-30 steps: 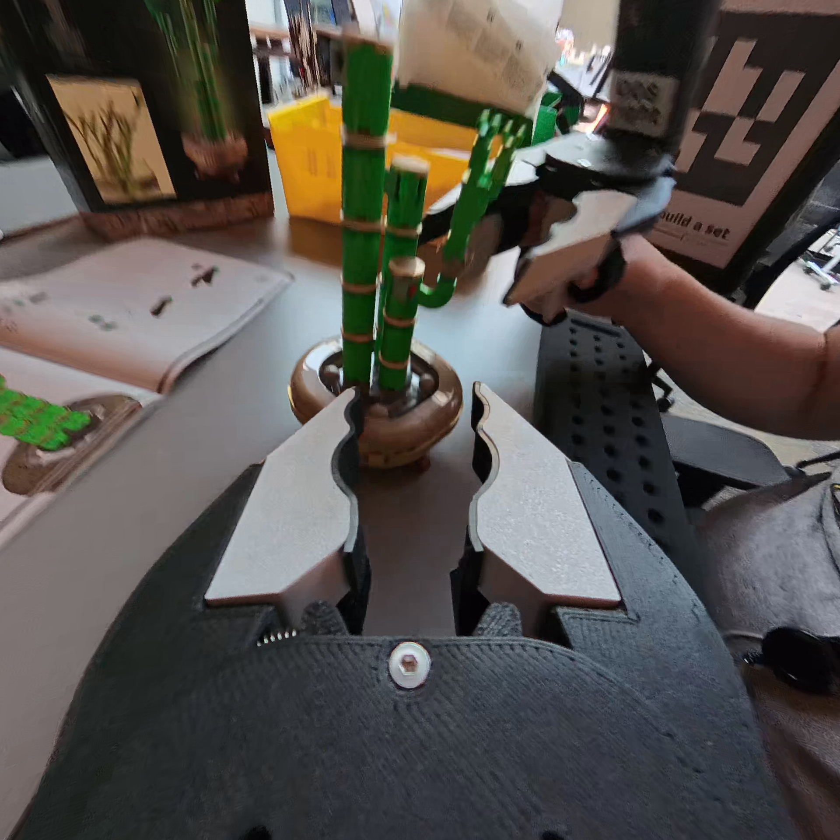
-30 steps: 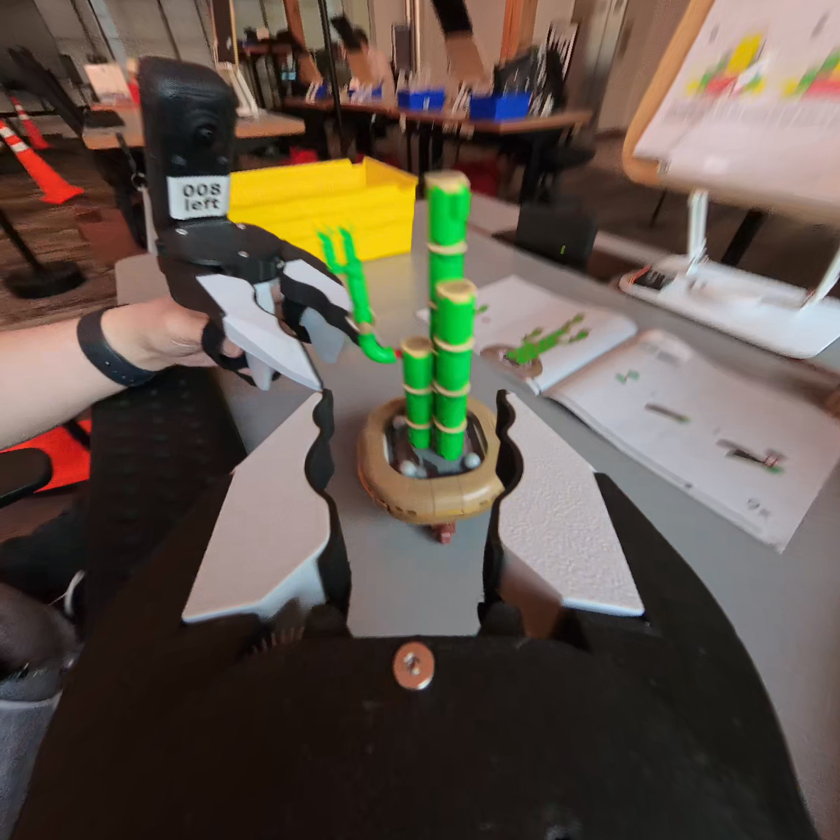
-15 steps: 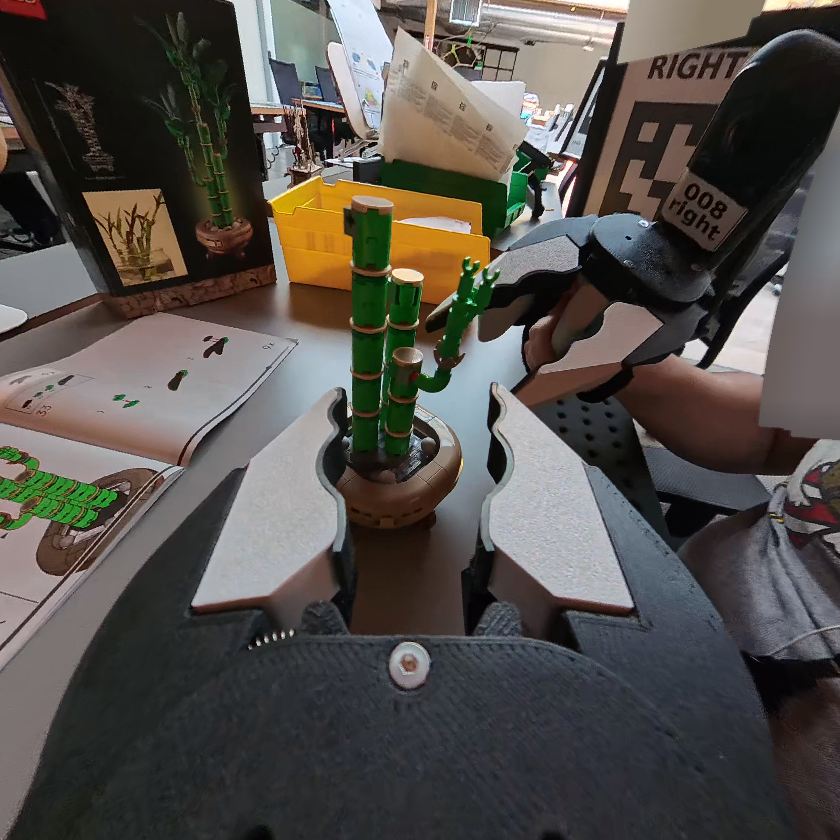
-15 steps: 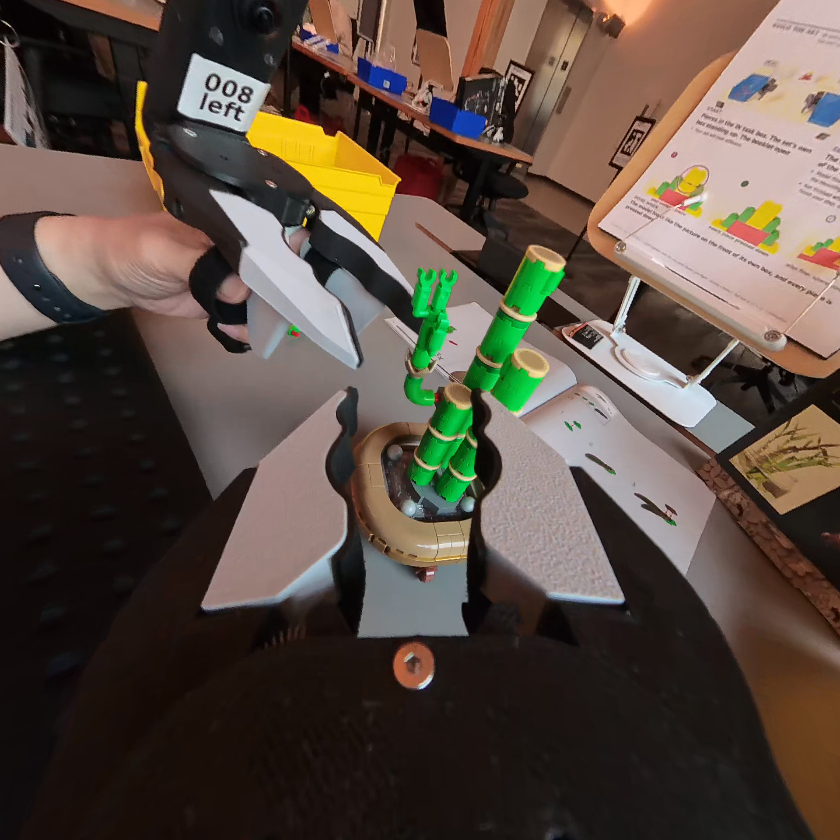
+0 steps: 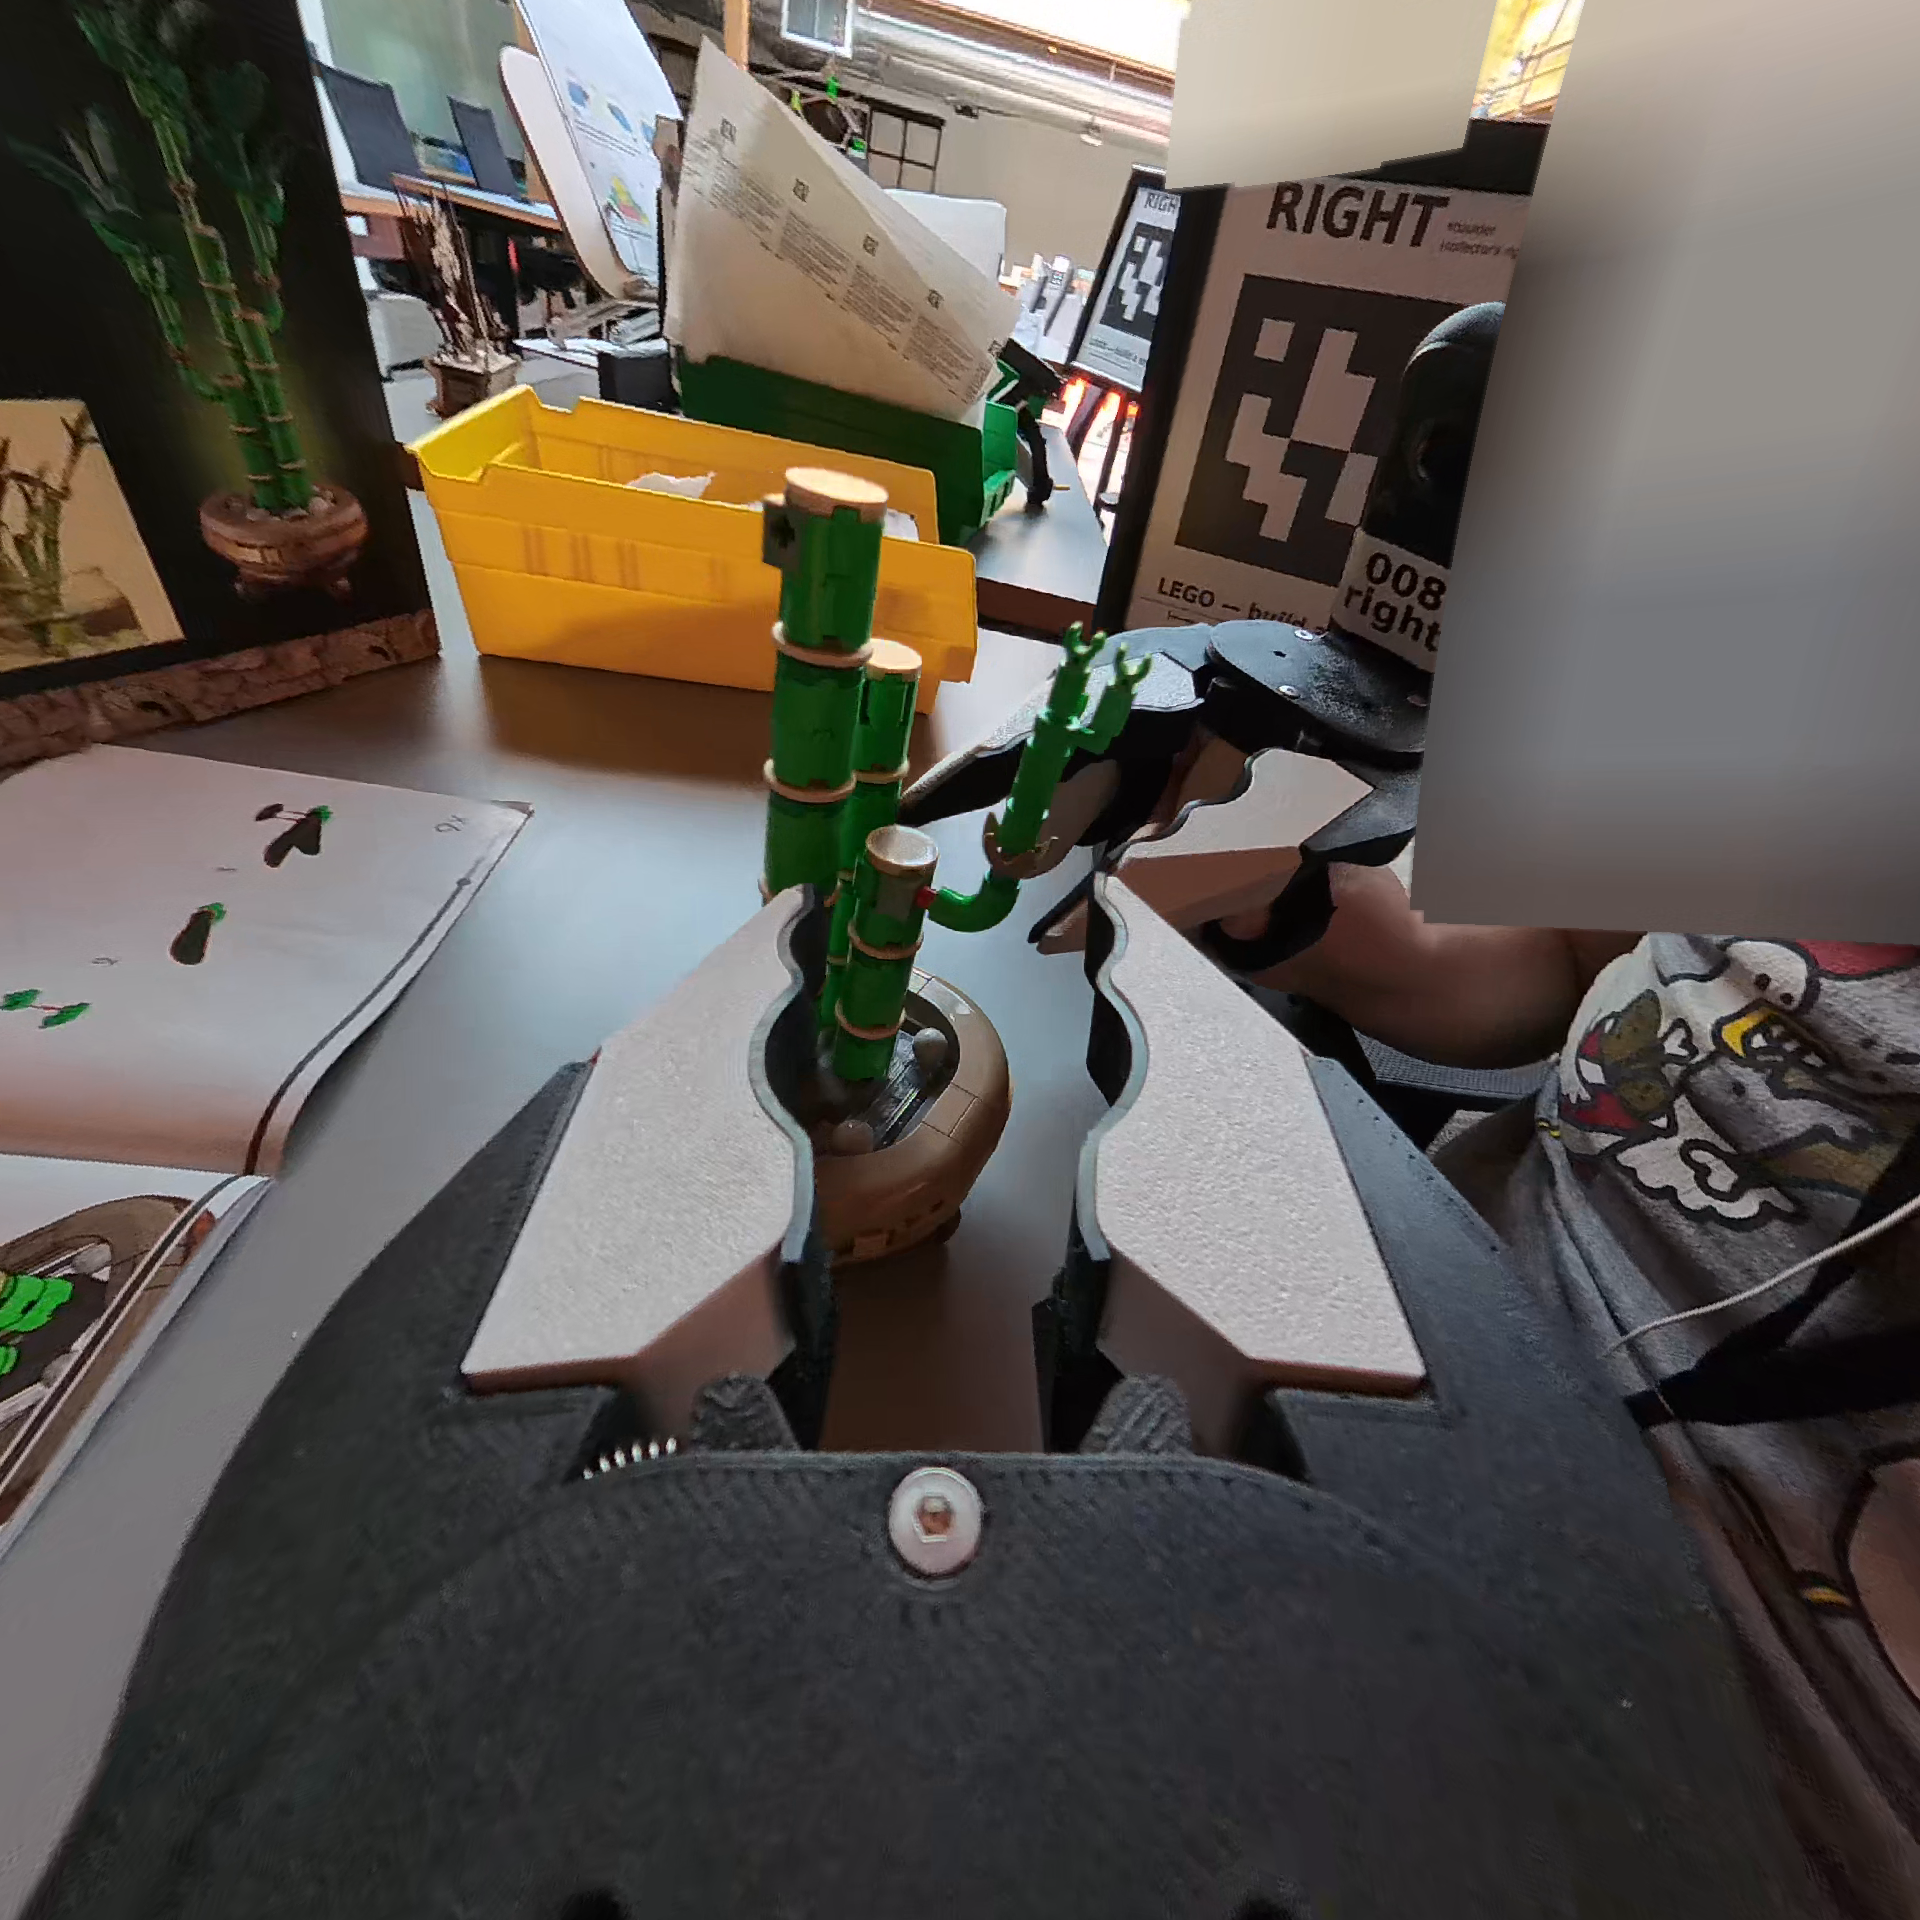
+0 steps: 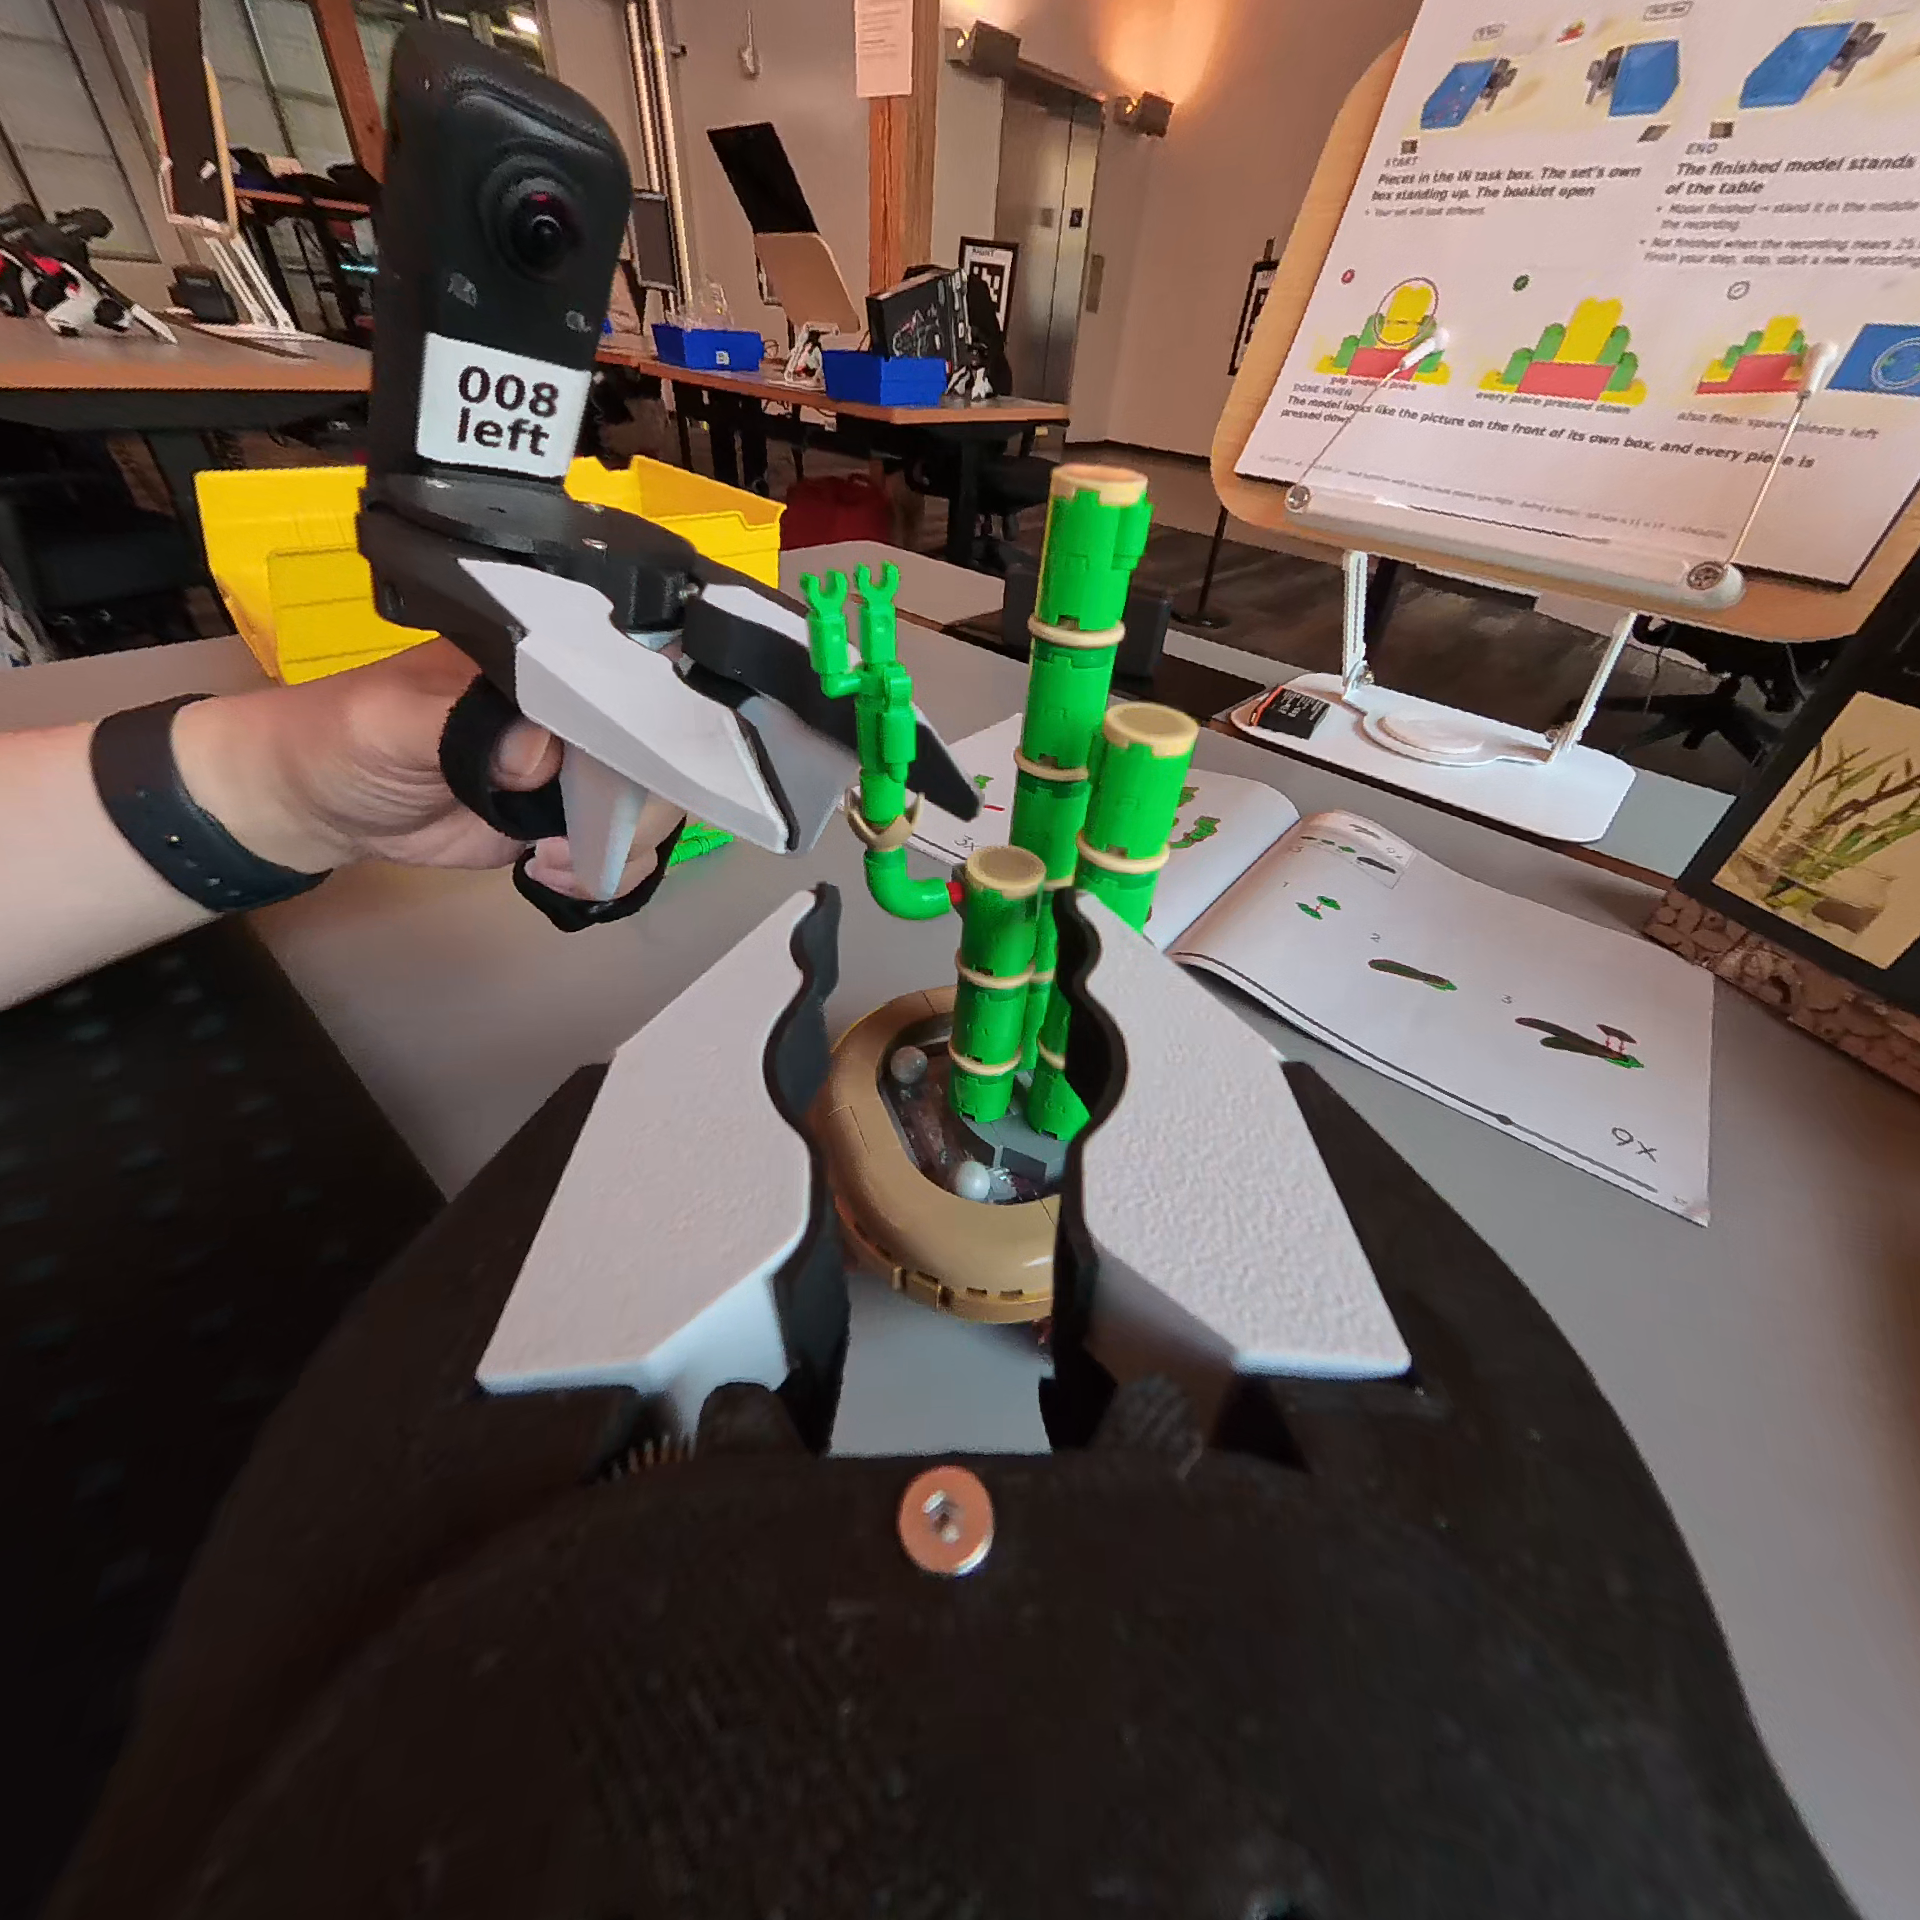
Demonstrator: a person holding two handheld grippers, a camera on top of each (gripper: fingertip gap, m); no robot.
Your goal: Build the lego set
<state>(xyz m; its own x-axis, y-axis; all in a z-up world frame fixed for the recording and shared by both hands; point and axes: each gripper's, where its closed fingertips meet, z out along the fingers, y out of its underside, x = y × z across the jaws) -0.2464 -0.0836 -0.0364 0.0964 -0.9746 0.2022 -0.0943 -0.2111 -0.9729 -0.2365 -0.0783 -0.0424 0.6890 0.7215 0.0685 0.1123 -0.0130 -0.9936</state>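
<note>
- Bamboo model [image 6: 1049,883] standing in its tan pot [image 6: 935,1278] near the table's [image 5: 582,914] middle, open booklet [image 6: 1455,997] just beside.
- Thin forked branch [image 6: 878,727] plugged into the shortest stalk.
- Left gripper [image 5: 940,1060] fingers [image 5: 665,1174] apart, flanking the pot, left one crowding the stalks; contact unclear, nothing clamped.
- Right gripper [image 6: 935,1039] fingers [image 6: 1195,1143] likewise apart, straddling pot and stalks, empty.
- Likely next: steadying the base. Best squeezed low on the pot, gently, well clear of that fragile branch.
</note>
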